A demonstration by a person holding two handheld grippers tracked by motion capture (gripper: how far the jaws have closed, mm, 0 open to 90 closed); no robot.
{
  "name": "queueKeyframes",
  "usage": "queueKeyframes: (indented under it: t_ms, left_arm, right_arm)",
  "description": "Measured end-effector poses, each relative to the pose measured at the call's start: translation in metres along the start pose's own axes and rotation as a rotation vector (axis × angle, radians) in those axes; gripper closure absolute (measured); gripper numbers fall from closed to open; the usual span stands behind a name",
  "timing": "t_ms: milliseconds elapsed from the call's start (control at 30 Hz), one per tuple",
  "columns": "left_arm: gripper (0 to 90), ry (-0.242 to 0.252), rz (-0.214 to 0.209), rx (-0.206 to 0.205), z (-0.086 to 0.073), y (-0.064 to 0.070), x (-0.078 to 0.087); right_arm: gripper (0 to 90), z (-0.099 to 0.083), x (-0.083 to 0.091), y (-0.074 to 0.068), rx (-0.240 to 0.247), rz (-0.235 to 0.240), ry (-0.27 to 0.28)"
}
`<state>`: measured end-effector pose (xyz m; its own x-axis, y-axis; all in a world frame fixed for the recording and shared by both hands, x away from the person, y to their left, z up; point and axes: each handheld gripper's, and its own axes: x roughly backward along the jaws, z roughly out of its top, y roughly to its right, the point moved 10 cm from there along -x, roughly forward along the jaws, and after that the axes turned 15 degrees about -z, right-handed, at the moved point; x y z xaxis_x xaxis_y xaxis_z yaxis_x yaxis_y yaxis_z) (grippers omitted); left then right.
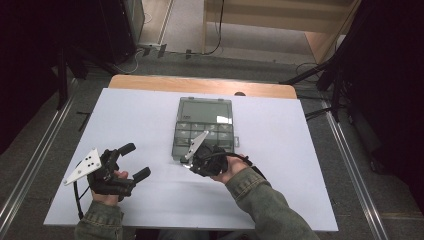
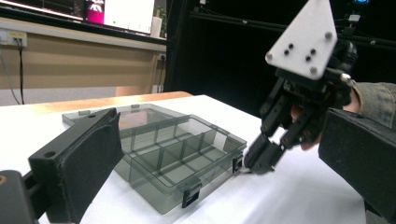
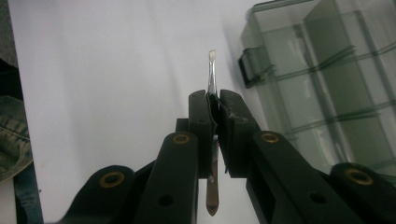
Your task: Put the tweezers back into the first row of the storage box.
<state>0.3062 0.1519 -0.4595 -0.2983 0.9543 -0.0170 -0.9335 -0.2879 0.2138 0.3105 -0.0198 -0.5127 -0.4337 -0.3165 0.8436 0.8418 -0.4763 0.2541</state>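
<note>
**Right gripper pinching tweezers beside open organiser box**

The right gripper (image 3: 214,114) is pressing its jaws together on a slim pair of metal tweezers (image 3: 211,74), holding them over the white desk (image 1: 300,165), just beside the front latch of the translucent grey plastic compartment box (image 1: 204,131). The box is lying open, lid folded back flat; its visible compartments are showing no contents. The left gripper (image 1: 138,161) is resting well apart at the desk's left, jaws spread.
</note>
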Motion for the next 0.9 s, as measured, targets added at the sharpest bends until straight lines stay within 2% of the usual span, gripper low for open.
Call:
queueKeyframes:
  t_ms: [200, 567, 733, 800, 867, 900]
  left_arm:
    - [0.0, -0.002, -0.001, -0.002, 0.0, 0.0, 0.0]
    - [0.0, -0.004, -0.002, -0.001, -0.001, 0.0, 0.0]
    - [0.0, -0.003, -0.001, 0.001, 0.0, -0.001, 0.0]
    - [0.0, -0.002, -0.001, 0.0, 0.0, -0.001, 0.0]
    - [0.0, -0.002, -0.001, 0.0, 0.0, -0.001, 0.0]
    - [0.0, -0.003, -0.001, 0.001, 0.0, -0.001, 0.0]
  right_arm:
    - [86.2, 0.001, 0.006, 0.025, -0.054, -0.017, 0.018]
    - [86.2, 0.003, 0.009, 0.047, -0.067, -0.051, 0.019]
    - [86.2, 0.006, 0.009, 0.06, -0.07, -0.067, 0.017]
    - [86.2, 0.008, 0.008, 0.07, -0.078, -0.082, 0.019]
    - [86.2, 0.008, 0.008, 0.072, -0.087, -0.083, 0.016]
    - [86.2, 0.007, 0.006, 0.078, -0.091, -0.091, 0.016]
